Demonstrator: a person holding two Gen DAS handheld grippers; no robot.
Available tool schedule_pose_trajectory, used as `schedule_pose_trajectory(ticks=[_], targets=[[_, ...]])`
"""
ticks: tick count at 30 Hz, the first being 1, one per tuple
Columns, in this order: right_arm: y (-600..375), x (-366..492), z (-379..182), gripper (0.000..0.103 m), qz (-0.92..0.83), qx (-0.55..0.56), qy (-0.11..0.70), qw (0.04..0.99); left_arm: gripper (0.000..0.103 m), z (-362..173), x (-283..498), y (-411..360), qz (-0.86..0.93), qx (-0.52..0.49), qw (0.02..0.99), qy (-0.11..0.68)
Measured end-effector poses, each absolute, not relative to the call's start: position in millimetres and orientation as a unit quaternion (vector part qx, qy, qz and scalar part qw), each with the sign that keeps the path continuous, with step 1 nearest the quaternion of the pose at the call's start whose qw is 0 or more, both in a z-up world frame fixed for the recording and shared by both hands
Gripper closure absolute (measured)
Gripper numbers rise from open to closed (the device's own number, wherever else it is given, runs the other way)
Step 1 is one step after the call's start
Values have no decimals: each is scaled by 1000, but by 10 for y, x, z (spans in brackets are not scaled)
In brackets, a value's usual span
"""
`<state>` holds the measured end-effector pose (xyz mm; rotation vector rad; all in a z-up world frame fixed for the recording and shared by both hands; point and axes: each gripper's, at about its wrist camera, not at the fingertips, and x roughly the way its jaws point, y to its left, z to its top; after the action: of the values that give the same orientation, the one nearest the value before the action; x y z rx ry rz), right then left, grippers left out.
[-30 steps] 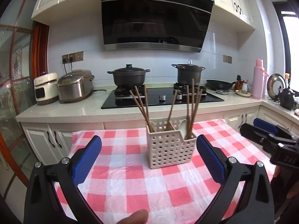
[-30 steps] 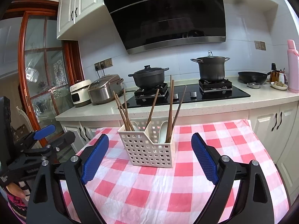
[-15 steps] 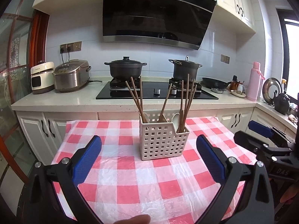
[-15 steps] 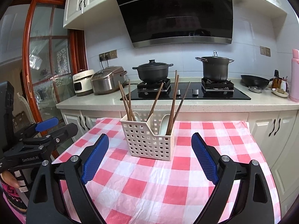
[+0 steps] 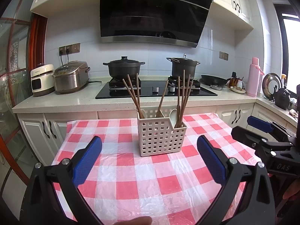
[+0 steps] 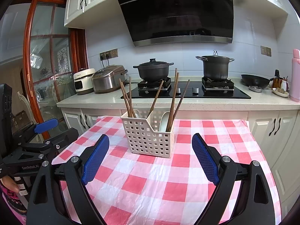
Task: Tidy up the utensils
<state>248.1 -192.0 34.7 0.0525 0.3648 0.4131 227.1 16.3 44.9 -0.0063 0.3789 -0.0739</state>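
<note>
A white perforated utensil caddy (image 5: 161, 136) stands on the red-and-white checked tablecloth (image 5: 142, 176); it also shows in the right wrist view (image 6: 149, 138). It holds several brown wooden chopsticks (image 5: 182, 97) and white spoons (image 5: 173, 115), split between compartments. My left gripper (image 5: 149, 150) is open and empty, held back from the caddy near the table's front. My right gripper (image 6: 150, 147) is open and empty, a little right of the caddy's front. Each gripper shows at the other view's edge.
Behind the table runs a counter with a black hob (image 5: 155, 91), two dark pots (image 5: 123, 68), a rice cooker (image 5: 70, 76), a white appliance (image 5: 41, 79), a wok (image 5: 213, 79) and a pink flask (image 5: 254, 78). White cabinets (image 6: 273, 125) stand close behind the table.
Both grippers have pulled back and levelled out, so the caddy looks smaller and farther. The caddy and its utensils have not moved. Both grippers stay open.
</note>
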Motion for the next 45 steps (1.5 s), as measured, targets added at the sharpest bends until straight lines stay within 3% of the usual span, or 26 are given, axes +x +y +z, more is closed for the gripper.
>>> schedule_pose_trajectory(ticks=[45], targets=[[-1918,2443,319,18,212,27,181,960,5,460,2213,157,-33,-4,981,189]])
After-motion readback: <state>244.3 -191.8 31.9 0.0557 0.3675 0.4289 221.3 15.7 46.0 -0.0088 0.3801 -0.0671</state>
